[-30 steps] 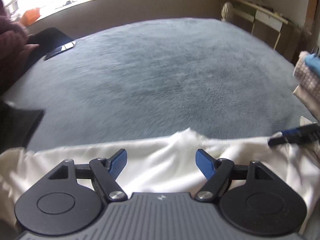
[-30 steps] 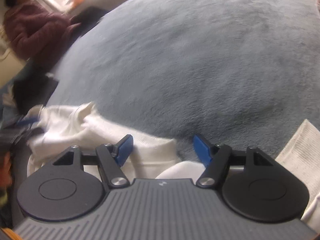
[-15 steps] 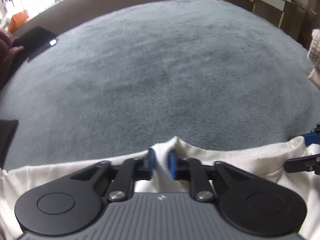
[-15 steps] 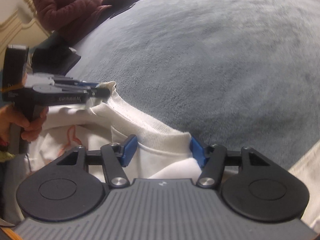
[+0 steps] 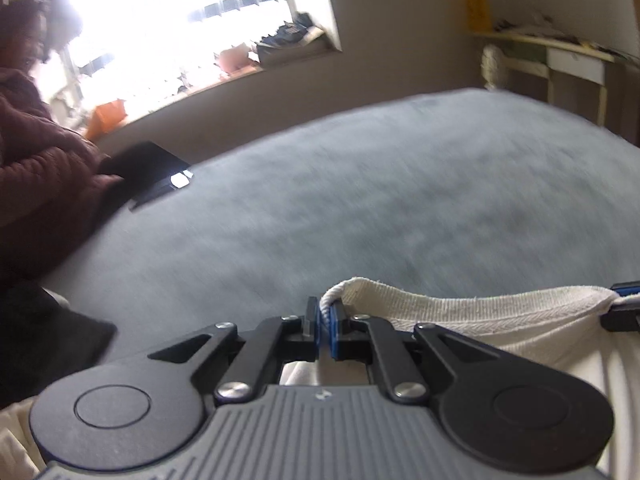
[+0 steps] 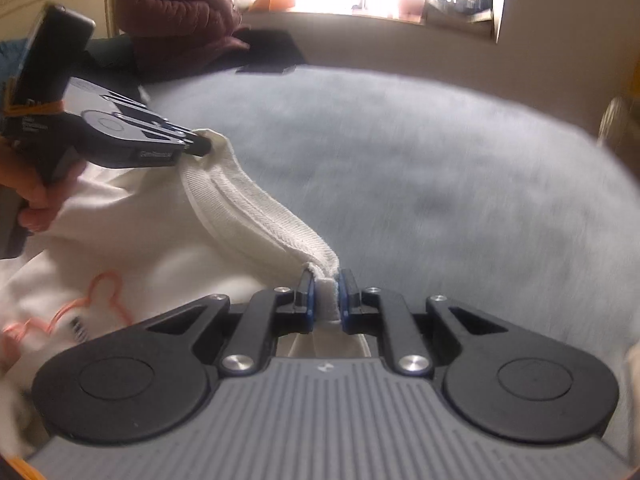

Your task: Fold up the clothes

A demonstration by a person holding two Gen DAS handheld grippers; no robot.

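A white sweatshirt (image 6: 132, 236) with an orange line drawing hangs between my two grippers above the grey-blue bed cover (image 6: 460, 184). My left gripper (image 5: 326, 326) is shut on one end of its ribbed band (image 5: 460, 312). My right gripper (image 6: 325, 296) is shut on the other end, and the ribbed band (image 6: 256, 216) stretches taut between them. In the right wrist view the left gripper (image 6: 200, 145) shows at upper left, held by a hand (image 6: 36, 196). The right gripper's fingertips (image 5: 624, 304) show at the right edge of the left wrist view.
A person in a dark red quilted jacket (image 6: 176, 4) sits at the bed's far left with a black device (image 5: 158, 174) beside them. A bright window with a cluttered sill (image 5: 280, 46) lies behind the bed. A desk (image 5: 560, 60) stands at the far right.
Both grippers went from open to shut on the sweatshirt's ribbed band, then lifted it off the bed. The band now hangs taut between them, and both views tilted up toward the window.
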